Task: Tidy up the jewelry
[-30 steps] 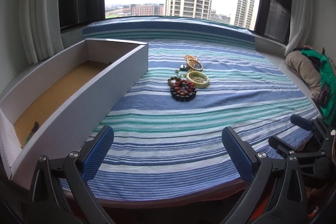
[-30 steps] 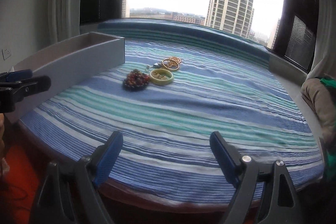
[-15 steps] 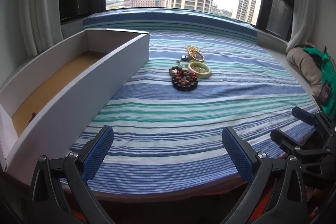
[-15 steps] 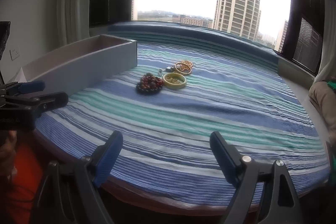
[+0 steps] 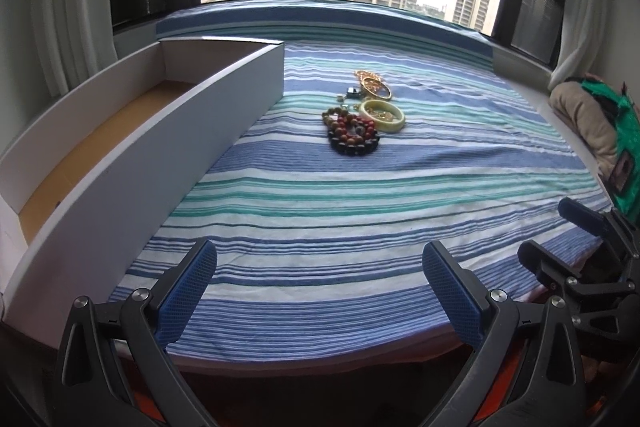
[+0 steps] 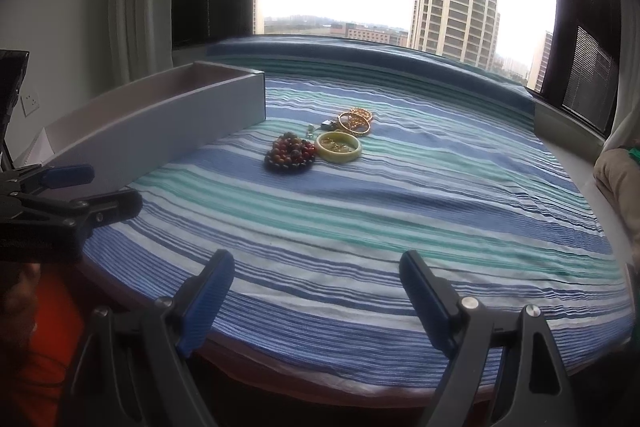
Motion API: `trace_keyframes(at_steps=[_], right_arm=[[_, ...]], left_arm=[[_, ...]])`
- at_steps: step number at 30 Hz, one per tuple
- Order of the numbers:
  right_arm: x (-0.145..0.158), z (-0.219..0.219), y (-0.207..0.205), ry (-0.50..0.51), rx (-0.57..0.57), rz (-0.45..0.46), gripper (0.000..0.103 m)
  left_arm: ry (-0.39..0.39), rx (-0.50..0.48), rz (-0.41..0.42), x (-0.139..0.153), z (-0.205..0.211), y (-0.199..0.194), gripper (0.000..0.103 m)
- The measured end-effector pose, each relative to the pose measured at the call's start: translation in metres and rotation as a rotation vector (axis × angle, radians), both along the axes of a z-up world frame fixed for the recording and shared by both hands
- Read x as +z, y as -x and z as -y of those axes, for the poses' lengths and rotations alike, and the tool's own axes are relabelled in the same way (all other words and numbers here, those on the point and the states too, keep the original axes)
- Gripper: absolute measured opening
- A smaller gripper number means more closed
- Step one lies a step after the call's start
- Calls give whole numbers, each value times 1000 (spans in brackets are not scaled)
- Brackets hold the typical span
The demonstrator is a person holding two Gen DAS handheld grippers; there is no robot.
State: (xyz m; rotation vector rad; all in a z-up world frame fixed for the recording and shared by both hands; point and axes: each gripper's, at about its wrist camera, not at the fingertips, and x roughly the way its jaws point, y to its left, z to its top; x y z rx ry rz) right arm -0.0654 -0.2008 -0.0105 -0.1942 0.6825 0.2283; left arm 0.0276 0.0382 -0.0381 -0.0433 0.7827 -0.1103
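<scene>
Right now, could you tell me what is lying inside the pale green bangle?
Inside the pale green bangle lies a small tangle of gold chain on the striped cloth. Its near wall hides part of it, so I cannot tell how many pieces.

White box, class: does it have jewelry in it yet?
Seemingly not. The box shows bare brown floor, near end hidden; the jewelry lies outside on the cloth.

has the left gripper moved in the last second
Yes. In the right wrist view the left gripper reaches further along the white box toward the beaded bracelets, though that camera shifted too.
</scene>
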Motion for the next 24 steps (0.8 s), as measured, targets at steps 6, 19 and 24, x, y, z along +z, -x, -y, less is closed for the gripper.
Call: trace_keyframes(at_steps=[6, 19, 24], right_arm=[[0, -1, 1, -5, -1, -6, 86], [2, 3, 1, -16, -7, 0, 86], [6, 12, -1, -35, -23, 20, 86]], left_arm=[[-3, -1, -6, -1, 1, -1, 102], [-18, -15, -15, -1, 6, -3, 102], [-20, -11, -13, 8, 3, -11, 102]])
